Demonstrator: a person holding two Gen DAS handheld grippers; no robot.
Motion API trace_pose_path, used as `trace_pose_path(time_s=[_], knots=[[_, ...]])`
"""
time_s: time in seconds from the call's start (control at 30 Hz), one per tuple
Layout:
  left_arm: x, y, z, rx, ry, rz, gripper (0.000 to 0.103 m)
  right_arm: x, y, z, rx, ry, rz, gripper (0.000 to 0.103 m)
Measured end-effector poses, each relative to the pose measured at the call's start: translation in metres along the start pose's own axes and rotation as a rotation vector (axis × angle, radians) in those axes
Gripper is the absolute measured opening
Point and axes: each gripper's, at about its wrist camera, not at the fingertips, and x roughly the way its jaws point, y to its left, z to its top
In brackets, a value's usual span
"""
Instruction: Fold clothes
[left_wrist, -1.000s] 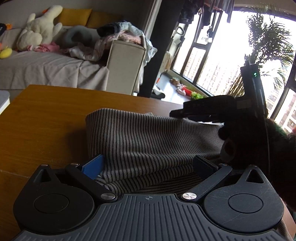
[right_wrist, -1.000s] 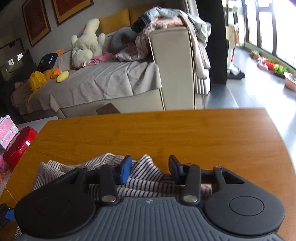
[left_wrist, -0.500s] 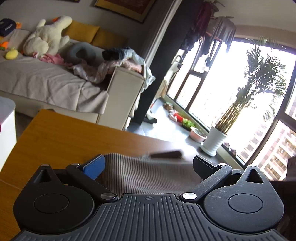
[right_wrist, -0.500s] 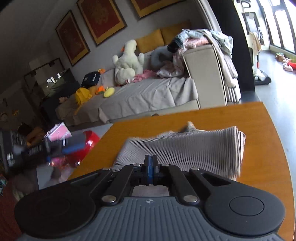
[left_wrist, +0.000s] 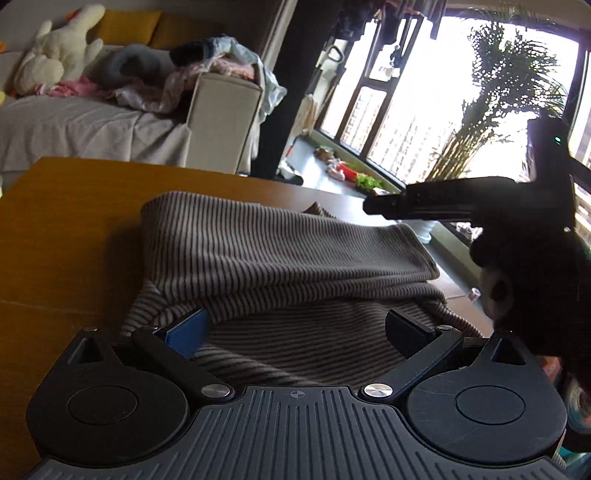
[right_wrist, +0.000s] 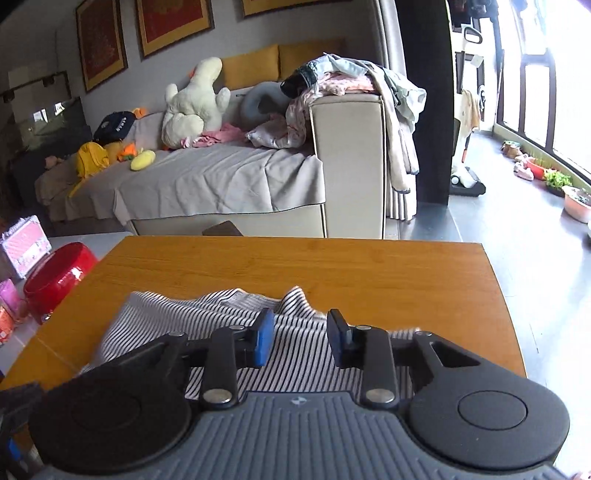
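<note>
- The striped garment (left_wrist: 280, 258) lies folded on the wooden table (left_wrist: 66, 229), a thick doubled layer on top of a flatter layer that runs toward the camera
- In the right wrist view the same garment (right_wrist: 207, 321) sits near the table's near edge, with a small peak of cloth sticking up just beyond the fingers
- The left gripper (left_wrist: 299, 328) is spread wide, blue pad on one side and dark pad on the other, both low over the lower layer of cloth and grasping nothing
- The right gripper (right_wrist: 301, 341) is also released, with a clear gap between its blue pads; it hangs over the stripes, and whether the pads touch the cloth is hard to tell from this angle
- In the left wrist view the right gripper (left_wrist: 443, 203) appears as a dark silhouette against the bright window, reaching in over the garment's far right corner
- Beyond the table stand a sofa (right_wrist: 229, 184) with a plush toy (right_wrist: 192, 107) and heaped clothes (right_wrist: 343, 85)
- A red tub (right_wrist: 55, 277) sits on the floor beside the table
</note>
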Motion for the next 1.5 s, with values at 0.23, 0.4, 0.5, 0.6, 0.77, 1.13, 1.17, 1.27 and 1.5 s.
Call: trace_pose_path(time_s=[0.23,0.4,0.5,0.6,0.77,1.13,1.17,1.27,1.5], knots=[[-0.003,0.019,-0.001,-0.099,-0.016,-0.057,0.103,0.063,0.004,0.007,-0.017,0.084,0.019,0.009],[-0.011,0.025,0.003,-0.127,-0.039,-0.068,0.103,-0.007,0.012,0.017,0.013,-0.033,0.111,0.006],[-0.035,0.029,0.017,-0.103,-0.119,-0.017,0.103,-0.073,0.015,0.012,0.005,-0.092,0.204,0.006],[-0.059,0.035,0.038,-0.106,-0.184,0.010,0.103,-0.119,0.019,-0.015,-0.009,-0.077,0.257,0.006],[-0.090,0.021,0.067,-0.085,-0.260,0.020,0.103,-0.149,0.036,-0.072,-0.065,-0.001,0.262,0.006],[-0.071,-0.023,0.026,0.177,-0.006,0.016,0.072,-0.200,0.035,-0.110,-0.075,-0.082,0.204,0.053],[-0.068,-0.020,0.019,0.198,0.021,0.039,0.072,-0.205,0.031,-0.109,-0.071,-0.109,0.174,0.058],[-0.064,-0.005,0.002,0.230,0.088,0.126,0.077,-0.195,0.014,-0.114,-0.032,-0.075,0.094,0.063],[-0.088,0.031,-0.010,0.118,0.145,0.130,0.090,-0.157,-0.022,-0.144,0.101,0.084,-0.026,0.069]])
